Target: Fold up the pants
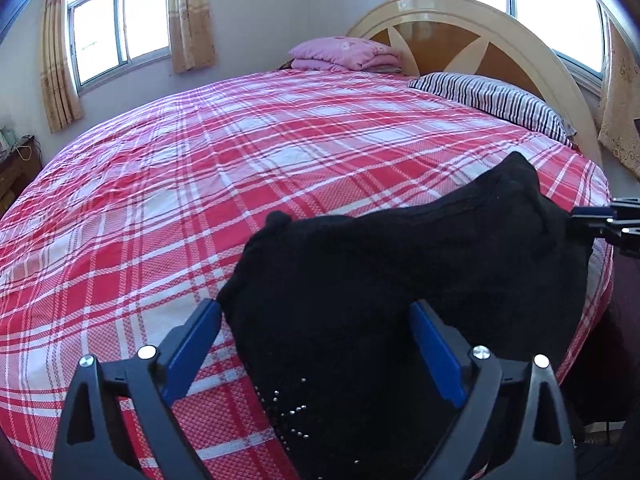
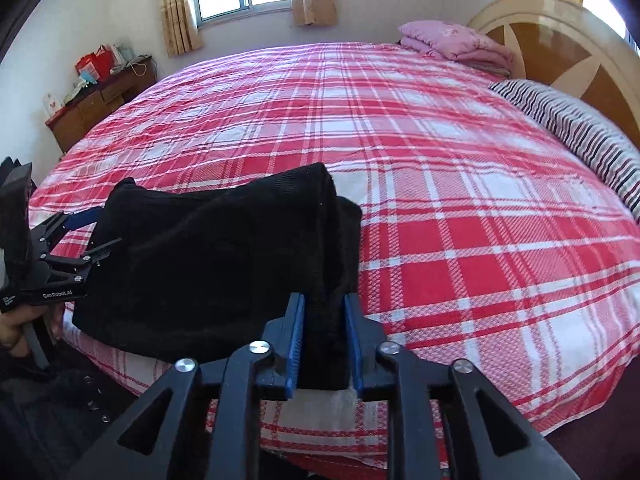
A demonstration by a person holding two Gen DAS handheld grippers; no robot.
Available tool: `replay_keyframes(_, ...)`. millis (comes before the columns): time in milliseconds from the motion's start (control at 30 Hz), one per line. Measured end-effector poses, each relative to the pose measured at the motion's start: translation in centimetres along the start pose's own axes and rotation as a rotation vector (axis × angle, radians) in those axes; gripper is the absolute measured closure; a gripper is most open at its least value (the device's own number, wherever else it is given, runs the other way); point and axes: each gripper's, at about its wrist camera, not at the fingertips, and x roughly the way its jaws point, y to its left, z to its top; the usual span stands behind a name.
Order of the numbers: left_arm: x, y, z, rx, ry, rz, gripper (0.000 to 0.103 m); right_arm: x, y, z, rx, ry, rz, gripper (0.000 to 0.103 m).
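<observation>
The black pants [image 1: 400, 280] lie bunched at the near edge of the bed, on the red plaid sheet [image 1: 200, 180]. My left gripper [image 1: 316, 328] is open, its blue pads either side of the cloth's near left part. In the right wrist view the pants [image 2: 208, 260] form a thick folded heap. My right gripper [image 2: 325, 320] is shut on a fold of the pants at their right end. The left gripper [image 2: 86, 236] shows at the pants' left end. The right gripper's tip [image 1: 600, 224] shows at the far right in the left wrist view.
A striped pillow [image 1: 492, 100] and a folded pink blanket [image 1: 344, 54] lie by the wooden headboard [image 1: 460, 32]. A wooden dresser [image 2: 100, 104] with clutter stands left of the bed. Windows with curtains are behind. The plaid sheet [image 2: 440, 160] stretches wide beyond the pants.
</observation>
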Motion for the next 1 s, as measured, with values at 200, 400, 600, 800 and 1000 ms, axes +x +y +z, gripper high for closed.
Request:
replay_keyframes(200,0.1,-0.5,0.0,0.009,0.003,0.001,0.006,-2.8,2.8,2.0,-0.058,-0.168,0.120,0.056)
replay_keyframes(400,0.0,-0.3,0.0,0.017,0.002,0.003,0.005,2.0,4.8,2.1,-0.084,-0.040,0.146,0.055)
replay_keyframes(600,-0.1,0.1,0.0,0.003,-0.001,0.001,0.004,3.5,-0.9,1.6,0.027,0.005,0.075,0.048)
replay_keyframes(800,-0.3,0.4,0.0,-0.001,-0.004,0.006,0.003,2.5,-2.3,1.3,0.081,-0.020,0.134,0.048)
replay_keyframes(1000,-0.9,1.3,-0.2,-0.024,-0.012,0.025,0.003,-2.6,-1.5,1.0,0.082,-0.141,0.152,0.049)
